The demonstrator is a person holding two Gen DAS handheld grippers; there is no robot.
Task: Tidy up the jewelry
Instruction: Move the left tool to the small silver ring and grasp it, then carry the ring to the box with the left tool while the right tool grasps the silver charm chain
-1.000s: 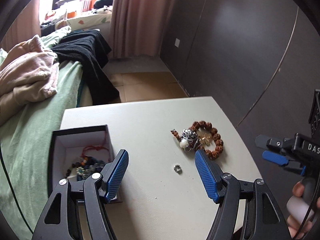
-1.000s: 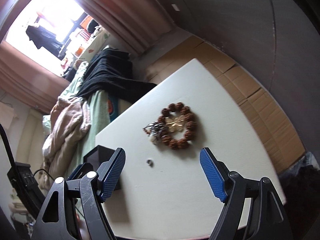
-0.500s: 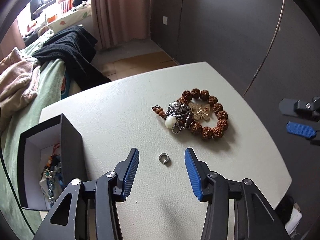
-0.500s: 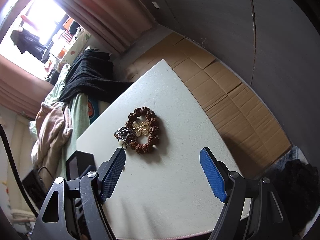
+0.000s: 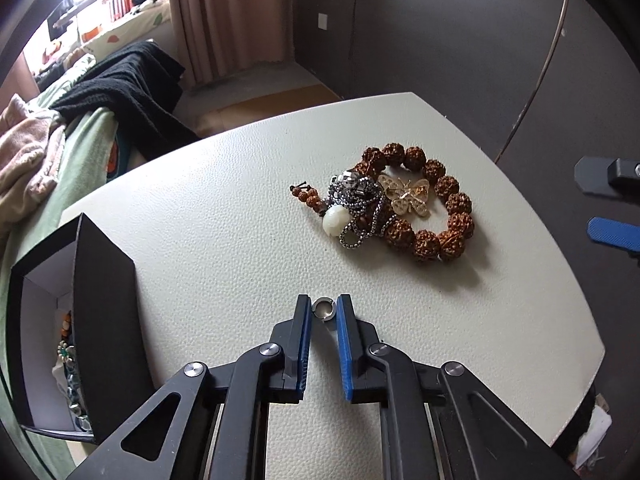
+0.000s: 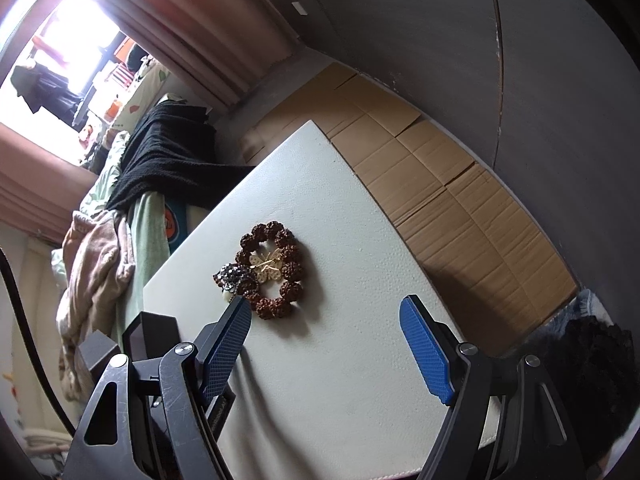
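White table (image 5: 224, 240) beside a bed. Black box (image 5: 104, 320) at left edge, beads inside. Left claw (image 5: 324, 312) pinches a small ring (image 5: 325, 309) on the table. Bracelet (image 5: 436, 216) farther right. Right claw (image 6: 326, 344) spread wide, holding nothing.

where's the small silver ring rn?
Left wrist view: the small silver ring sits on the white table, pinched between the left tongs, nearer the camera than the bead bracelet pile. The right wrist view doesn't show it.

Black linkage arms, blue ribbed pads (image 5: 305, 332).
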